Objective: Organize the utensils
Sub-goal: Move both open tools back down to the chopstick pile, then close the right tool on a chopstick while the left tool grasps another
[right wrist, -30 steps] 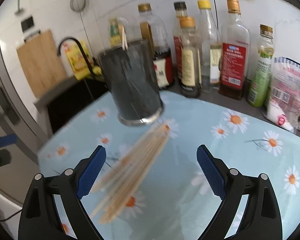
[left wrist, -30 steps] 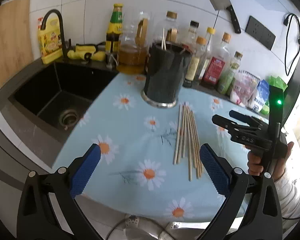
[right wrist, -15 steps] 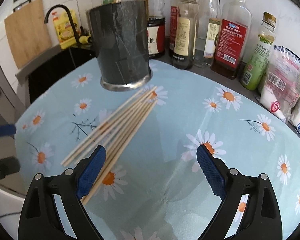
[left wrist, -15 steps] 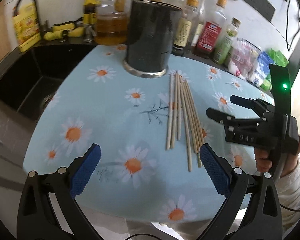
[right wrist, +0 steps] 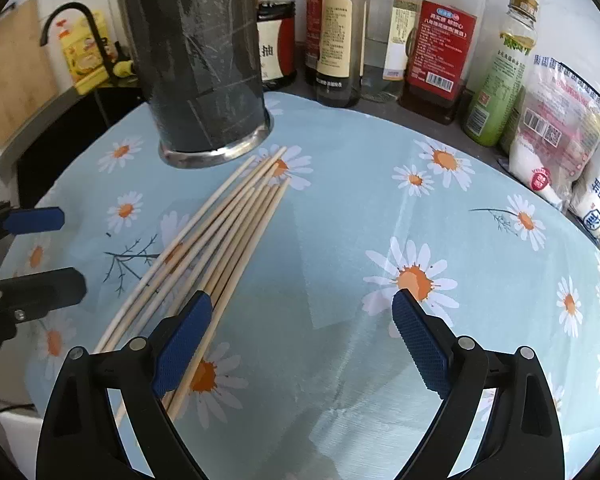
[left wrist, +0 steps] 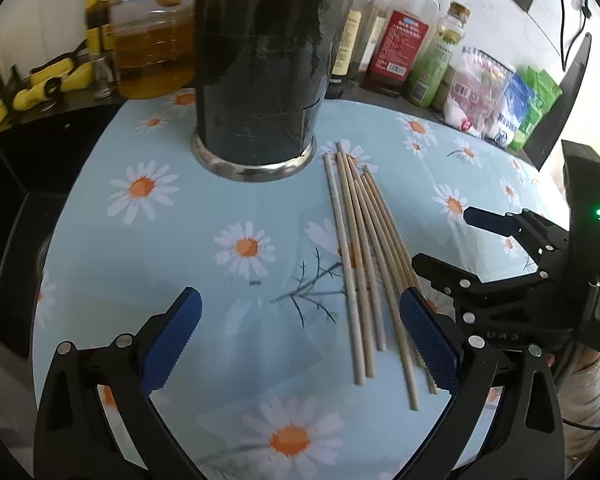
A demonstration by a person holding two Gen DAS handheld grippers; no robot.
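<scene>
Several wooden chopsticks (left wrist: 364,264) lie side by side on the daisy tablecloth, their far tips near a dark cylindrical utensil holder (left wrist: 260,68). They also show in the right wrist view (right wrist: 220,236), with the holder (right wrist: 200,68) behind them. My left gripper (left wrist: 300,336) is open and empty, low over the cloth, its right finger beside the chopsticks' near ends. My right gripper (right wrist: 300,336) is open and empty, its left finger over the chopsticks' near ends. It also shows in the left wrist view (left wrist: 448,240), at the right of the chopsticks.
Sauce and oil bottles (right wrist: 440,40) stand in a row behind the holder. Plastic bags (right wrist: 556,120) sit at the back right. A black sink with a faucet (right wrist: 80,32) lies to the left of the round table (right wrist: 340,220).
Both grippers have moved forward and down toward the chopsticks and holder. The right gripper has come close to the chopsticks' near ends. Both stay open.
</scene>
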